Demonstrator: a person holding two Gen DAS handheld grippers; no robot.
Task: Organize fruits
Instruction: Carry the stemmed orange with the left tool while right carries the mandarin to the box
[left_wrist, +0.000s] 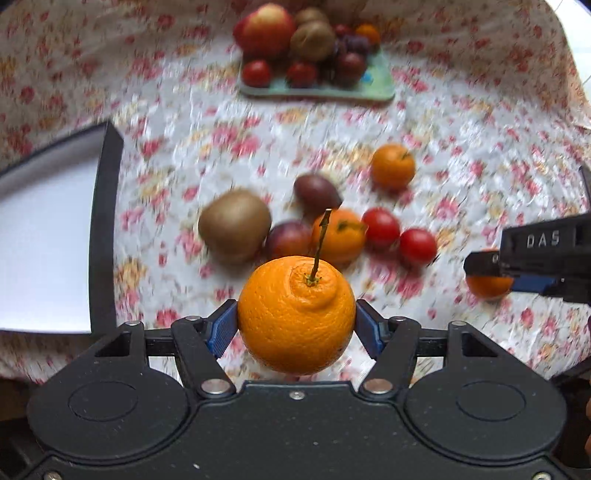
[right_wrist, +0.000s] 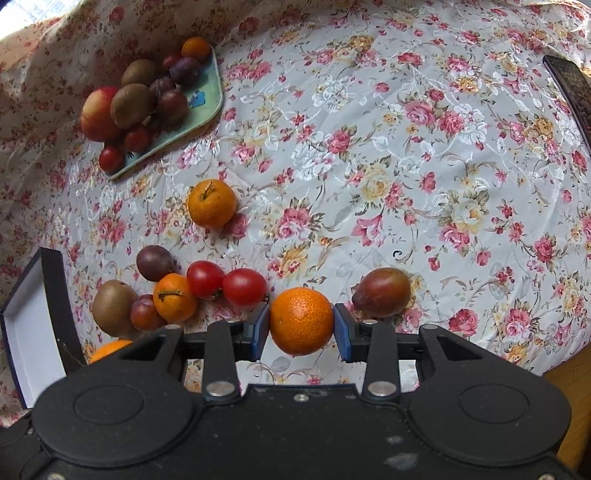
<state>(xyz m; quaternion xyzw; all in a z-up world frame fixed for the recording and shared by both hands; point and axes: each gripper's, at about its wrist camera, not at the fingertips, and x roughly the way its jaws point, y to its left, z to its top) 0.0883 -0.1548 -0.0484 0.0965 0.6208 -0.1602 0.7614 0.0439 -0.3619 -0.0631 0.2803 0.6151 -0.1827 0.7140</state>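
Observation:
In the left wrist view, my left gripper (left_wrist: 296, 326) is shut on a large orange with a long stem (left_wrist: 295, 314), held above the floral tablecloth. To its right, my right gripper (left_wrist: 484, 275) grips a smaller orange (left_wrist: 487, 288). The right wrist view shows that gripper (right_wrist: 301, 326) shut on the smaller orange (right_wrist: 301, 321), low over the cloth. Loose fruit lies ahead: a kiwi (left_wrist: 234, 225), two plums (left_wrist: 316, 192), a tangerine (left_wrist: 341, 234), two tomatoes (left_wrist: 380, 227) and another tangerine (left_wrist: 392, 166). A green tray (left_wrist: 376, 86) at the back holds several fruits.
An open dark box with a white inside (left_wrist: 44, 240) stands at the left. A reddish pear-shaped fruit (right_wrist: 382, 291) lies just right of my right gripper. A dark flat object (right_wrist: 569, 88) sits at the far right. The table edge (right_wrist: 546, 369) runs close at the lower right.

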